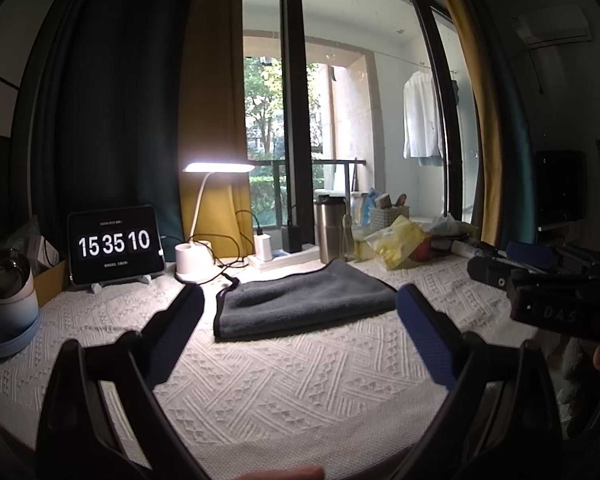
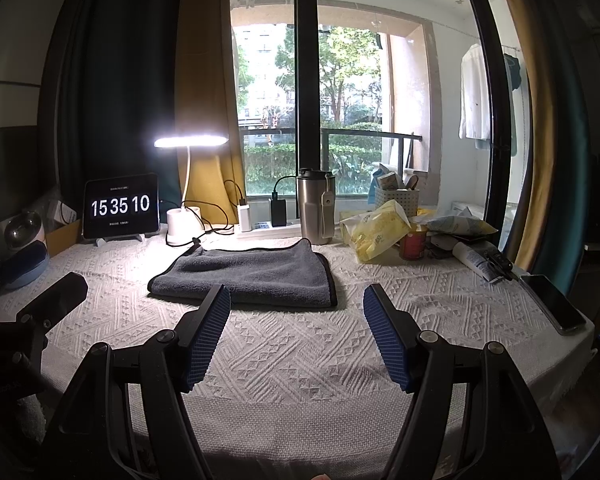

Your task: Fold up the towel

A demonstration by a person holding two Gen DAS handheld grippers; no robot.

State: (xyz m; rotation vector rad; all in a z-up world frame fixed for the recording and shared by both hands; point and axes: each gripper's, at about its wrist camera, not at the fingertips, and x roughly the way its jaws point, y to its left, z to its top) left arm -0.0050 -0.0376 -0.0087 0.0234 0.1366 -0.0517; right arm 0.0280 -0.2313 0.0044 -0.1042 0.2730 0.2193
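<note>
A dark grey towel (image 1: 306, 300) with a black hem lies folded flat on the white textured cloth, near the back of the table; it also shows in the right wrist view (image 2: 246, 276). My left gripper (image 1: 300, 300) is open and empty, held above the cloth in front of the towel, its blue pads (image 1: 180, 320) apart. My right gripper (image 2: 296, 296) is open and empty, also in front of the towel, a little to its right. The right gripper's body (image 1: 548, 292) shows at the right edge of the left wrist view. The left gripper's tip (image 2: 66, 286) shows at the left of the right wrist view.
Along the back stand a tablet clock (image 2: 121, 206), a lit desk lamp (image 2: 184, 224), a power strip with chargers (image 2: 260, 228), a steel tumbler (image 2: 315, 210), yellow packets (image 2: 376, 230) and a red can (image 2: 414, 242). A phone (image 2: 554, 300) lies at the right edge. A bowl and blue case (image 1: 8, 304) sit left.
</note>
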